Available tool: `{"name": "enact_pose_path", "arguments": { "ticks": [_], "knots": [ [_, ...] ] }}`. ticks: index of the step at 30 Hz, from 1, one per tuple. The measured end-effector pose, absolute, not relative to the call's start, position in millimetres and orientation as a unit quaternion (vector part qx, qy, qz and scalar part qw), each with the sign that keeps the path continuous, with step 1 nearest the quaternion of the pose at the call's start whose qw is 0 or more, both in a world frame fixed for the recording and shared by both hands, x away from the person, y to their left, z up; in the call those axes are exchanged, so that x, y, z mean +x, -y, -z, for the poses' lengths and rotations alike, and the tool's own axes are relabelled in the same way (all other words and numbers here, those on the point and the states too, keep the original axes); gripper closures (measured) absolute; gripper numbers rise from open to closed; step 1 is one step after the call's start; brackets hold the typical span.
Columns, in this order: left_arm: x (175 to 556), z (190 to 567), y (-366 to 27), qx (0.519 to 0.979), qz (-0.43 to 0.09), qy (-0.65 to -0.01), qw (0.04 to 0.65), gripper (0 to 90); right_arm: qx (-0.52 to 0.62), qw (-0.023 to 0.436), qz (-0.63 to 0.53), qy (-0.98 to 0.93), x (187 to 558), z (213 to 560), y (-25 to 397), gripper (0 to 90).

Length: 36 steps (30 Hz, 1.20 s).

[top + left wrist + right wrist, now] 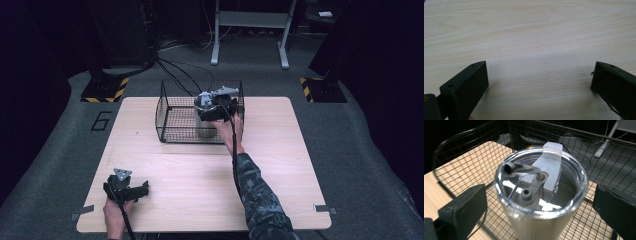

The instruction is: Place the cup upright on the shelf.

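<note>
A steel tumbler (534,225) with a clear lid and a grey bent straw stands upright inside a black wire basket (474,152). In the high view the tumbler (204,125) is in the right part of the basket (170,117). My right gripper (540,202) is open, one jaw on each side of the tumbler just below the lid, with a small gap showing on both sides. It reaches into the basket from above in the high view (214,107). My left gripper (135,191) rests near the table's front left corner, open (539,75) with only bare wood between its jaws.
The basket stands at the far middle of the light wooden table (280,165). Cables (175,70) run over the dark floor behind it, and a white stand (250,22) is farther back. Yellow-black striped bases (105,90) sit off both far corners.
</note>
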<state>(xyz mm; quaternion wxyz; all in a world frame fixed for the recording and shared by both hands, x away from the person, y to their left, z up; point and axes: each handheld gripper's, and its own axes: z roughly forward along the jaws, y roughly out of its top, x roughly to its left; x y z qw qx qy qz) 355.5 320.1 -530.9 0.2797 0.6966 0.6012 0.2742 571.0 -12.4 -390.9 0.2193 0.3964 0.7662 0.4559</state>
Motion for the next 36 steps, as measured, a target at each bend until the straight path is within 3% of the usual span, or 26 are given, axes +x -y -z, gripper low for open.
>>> {"name": "enact_pose_path", "arguments": {
  "ticks": [8, 15, 25, 32, 36],
  "knots": [
    [355.6, 530.8, -320.1, 0.695, -0.271, -0.603, 0.282, 0.8, 0.366, 0.225, -0.470, -0.771, 531.8, 379.7, 27.8, 0.0],
    [355.8, 530.9, -320.3, 0.695, -0.272, -0.603, 0.282, 0.8, 0.353, 0.231, -0.476, -0.772, 489.1, 389.6, 43.6, 0.0],
    [355.7, 530.9, -319.8, 0.695, -0.273, -0.603, 0.281, 0.8, 0.371, 0.217, -0.452, -0.781, 419.3, 458.8, 83.5, 0.0],
    [355.8, 530.7, -319.7, 0.695, -0.273, -0.603, 0.280, 0.7, 0.404, 0.185, -0.420, -0.791, 396.9, 502.3, 108.4, 0.0],
    [355.8, 530.9, -319.9, 0.695, -0.273, -0.603, 0.281, 0.7, 0.415, 0.184, -0.408, -0.792, 390.5, 510.2, 118.5, 0.0]
  ]
}}
